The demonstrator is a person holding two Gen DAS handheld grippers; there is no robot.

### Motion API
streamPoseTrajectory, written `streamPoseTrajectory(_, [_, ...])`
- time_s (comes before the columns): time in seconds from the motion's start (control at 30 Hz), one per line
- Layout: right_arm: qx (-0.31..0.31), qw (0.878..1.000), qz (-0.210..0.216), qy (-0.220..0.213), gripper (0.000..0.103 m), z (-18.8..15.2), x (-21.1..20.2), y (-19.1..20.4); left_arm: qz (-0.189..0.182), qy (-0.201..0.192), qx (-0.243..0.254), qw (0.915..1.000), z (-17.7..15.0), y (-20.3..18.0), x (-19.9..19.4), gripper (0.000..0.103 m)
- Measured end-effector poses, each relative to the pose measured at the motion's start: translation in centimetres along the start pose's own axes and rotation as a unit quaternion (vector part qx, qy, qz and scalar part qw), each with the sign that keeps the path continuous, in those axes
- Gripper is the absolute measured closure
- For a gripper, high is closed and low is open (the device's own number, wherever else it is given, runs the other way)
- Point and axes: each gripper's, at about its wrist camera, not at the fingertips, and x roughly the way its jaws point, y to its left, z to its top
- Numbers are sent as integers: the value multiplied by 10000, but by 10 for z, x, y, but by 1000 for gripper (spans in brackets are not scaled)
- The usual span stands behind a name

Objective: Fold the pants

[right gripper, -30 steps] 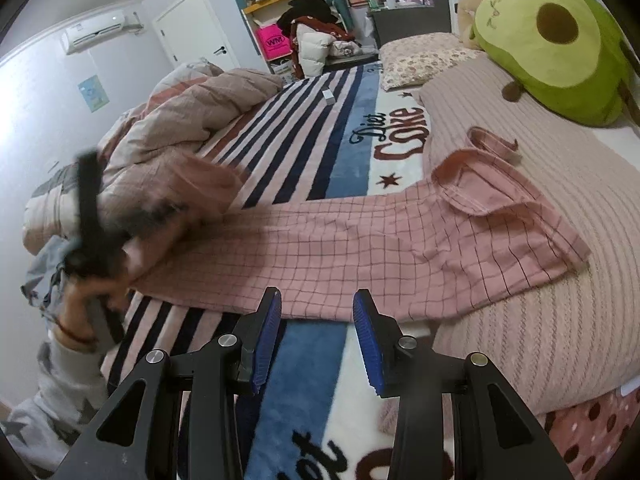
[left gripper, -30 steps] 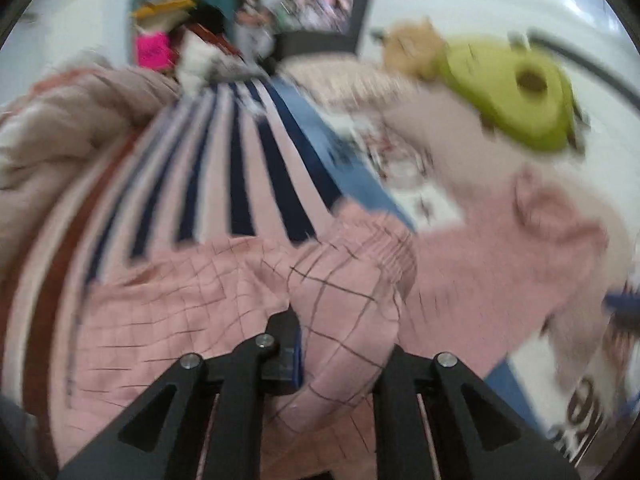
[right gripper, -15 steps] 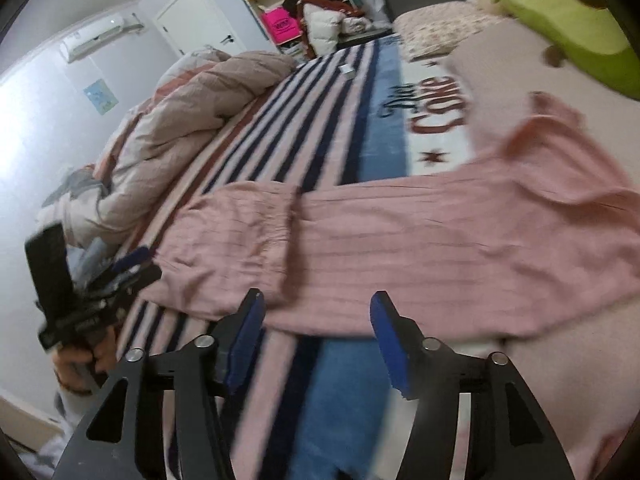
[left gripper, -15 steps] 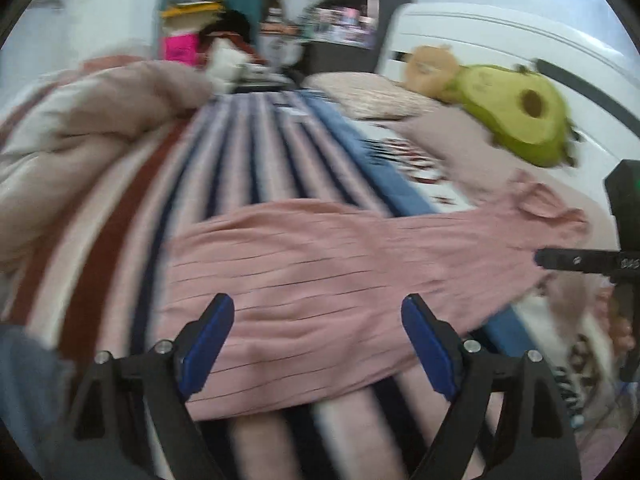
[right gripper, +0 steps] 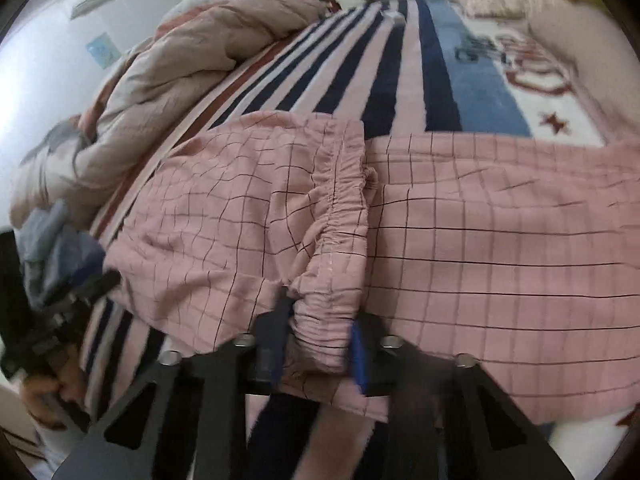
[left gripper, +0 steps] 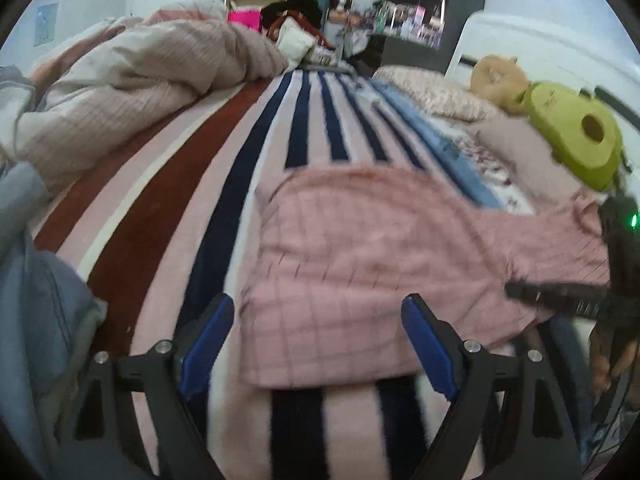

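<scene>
Pink checked pants (left gripper: pixel 360 248) lie across the striped blanket (left gripper: pixel 160 220), the waist end folded over onto the legs. My left gripper (left gripper: pixel 316 304) stands wide open just above the near edge of the fold, nothing between its fingers. In the right wrist view the gathered elastic waistband (right gripper: pixel 340 200) runs down the middle of the pants (right gripper: pixel 480 248). My right gripper (right gripper: pixel 320 320) is closing, and its pads press on the bunched near end of that waistband. The left gripper (right gripper: pixel 80 292) shows at the left edge, held by a hand (right gripper: pixel 52 384).
A crumpled beige duvet (left gripper: pixel 140 80) is heaped at the left and back. A green avocado plush (left gripper: pixel 576 136) and a patterned pillow (left gripper: pixel 432 92) lie at the right. Grey-blue cloth (left gripper: pixel 36 300) hangs at the near left.
The left gripper let go of the pants' waist end, opened wide and drew back. The right gripper came down onto the folded waistband and closed on it.
</scene>
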Motion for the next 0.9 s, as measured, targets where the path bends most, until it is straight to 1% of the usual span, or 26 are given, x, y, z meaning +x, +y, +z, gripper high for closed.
streamPoseTrajectory(0.03, [-13, 10000, -64, -31, 90, -2, -7, -2, -79, -91, 11, 9999, 4, -3, -3, 20])
streamPoseTrajectory(0.17, [47, 9981, -579, -217, 90, -11, -32, -18, -387, -390, 123, 9984, 22, -24, -11, 20])
streamPoseTrajectory(0.2, [30, 9976, -650, -219, 89, -13, -37, -22, -511, -449, 164, 9975, 25, -32, -11, 20])
streamPoseTrajectory(0.23, [17, 9979, -627, -182, 85, -14, -40, -25, -580, -474, 201, 9970, 28, -38, -11, 20])
streamPoseTrajectory(0.27, [39, 9983, -585, -73, 83, -13, -44, -30, -595, -486, 231, 9968, 27, -42, -12, 20])
streamPoseTrajectory(0.3, [61, 9981, -611, -40, 78, -12, -50, -33, -594, -498, 280, 9966, 27, -46, -13, 20])
streamPoseTrajectory(0.33, [64, 9980, -630, -69, 66, -10, -57, -37, -590, -515, 335, 9964, 27, -49, -14, 20])
streamPoseTrajectory(0.4, [77, 9953, -897, -356, 51, -4, -84, -50, -598, -545, 390, 9960, 26, -52, -17, 20])
streamPoseTrajectory(0.43, [102, 9929, -1074, -505, 51, -1, -98, -58, -595, -565, 409, 9958, 26, -51, -19, 20])
streamPoseTrajectory(0.5, [117, 9852, -1533, -761, 51, 7, -127, -78, -601, -588, 428, 9955, 25, -50, -22, 20])
streamPoseTrajectory(0.53, [3, 9771, -1940, -870, 47, 12, -139, -88, -615, -598, 427, 9954, 25, -50, -24, 20])
streamPoseTrajectory(0.57, [-99, 9712, -2201, -904, 41, 14, -145, -92, -638, -609, 420, 9952, 25, -51, -24, 20])
streamPoseTrajectory(0.6, [-271, 9623, -2553, -895, 26, 18, -152, -100, -654, -614, 415, 9951, 26, -52, -24, 20])
streamPoseTrajectory(0.63, [-369, 9575, -2735, -835, 17, 20, -155, -109, -675, -615, 411, 9950, 26, -53, -24, 20])
streamPoseTrajectory(0.7, [-504, 9461, -3132, -651, 17, 26, -159, -128, -708, -618, 418, 9947, 26, -55, -23, 20])
streamPoseTrajectory(0.77, [-626, 9372, -3403, -441, 17, 30, -152, -139, -715, -606, 436, 9946, 25, -57, -21, 20])
streamPoseTrajectory(0.8, [-685, 9354, -3460, -262, 17, 32, -147, -146, -707, -590, 454, 9947, 25, -58, -20, 20])
streamPoseTrajectory(0.87, [-721, 9376, -3397, 204, 17, 33, -132, -161, -682, -576, 477, 9949, 24, -59, -19, 20])
streamPoseTrajectory(0.9, [-778, 9351, -3447, 255, 17, 35, -126, -163, -670, -573, 478, 9950, 24, -59, -19, 20])
